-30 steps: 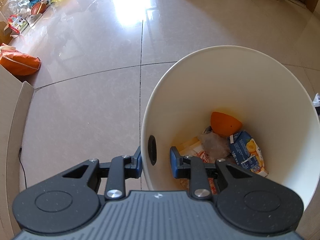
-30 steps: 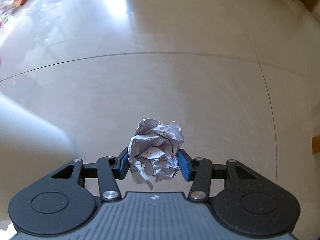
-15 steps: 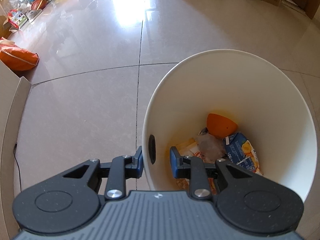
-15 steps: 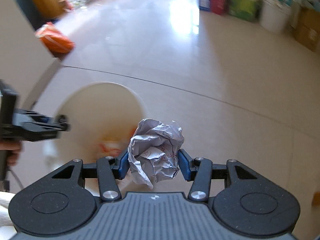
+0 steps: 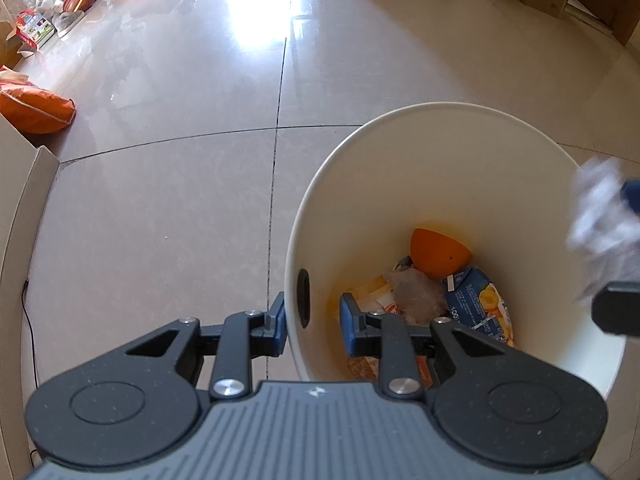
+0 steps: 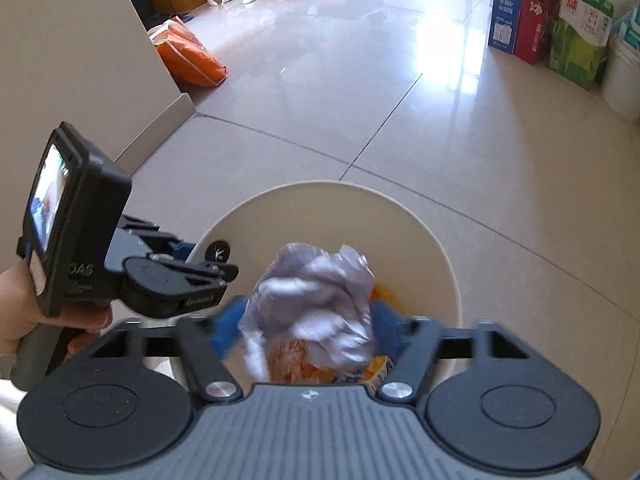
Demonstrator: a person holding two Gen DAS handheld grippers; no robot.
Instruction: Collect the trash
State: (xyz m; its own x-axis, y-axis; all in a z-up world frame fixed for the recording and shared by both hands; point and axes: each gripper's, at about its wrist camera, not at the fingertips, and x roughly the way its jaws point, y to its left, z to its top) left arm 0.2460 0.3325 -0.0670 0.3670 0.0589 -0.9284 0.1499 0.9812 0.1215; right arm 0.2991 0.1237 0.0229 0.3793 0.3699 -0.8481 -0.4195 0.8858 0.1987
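— Where is the crumpled paper ball point(image 6: 316, 304)?
— Blurred, over the mouth of the white bin point(image 6: 436, 248), between the blue pads of the right tongs point(image 6: 306, 326). Their jaws have just been opening and now stand wide; the pads no longer press the paper.
— And the left tongs point(image 5: 312, 322)?
— Clamped on the bin's near wall by its handle hole, one pad outside, one inside. A hand point(image 6: 18, 312) holds their grip.
— What is in the bin?
— An orange piece point(image 5: 438, 254), a blue juice carton point(image 5: 482, 300), clear plastic and wrappers at the bottom.
— Around it?
— Glossy tiled floor point(image 5: 180, 184); an orange bag point(image 6: 188, 56) by the wall, boxes point(image 6: 520, 20) farther off.
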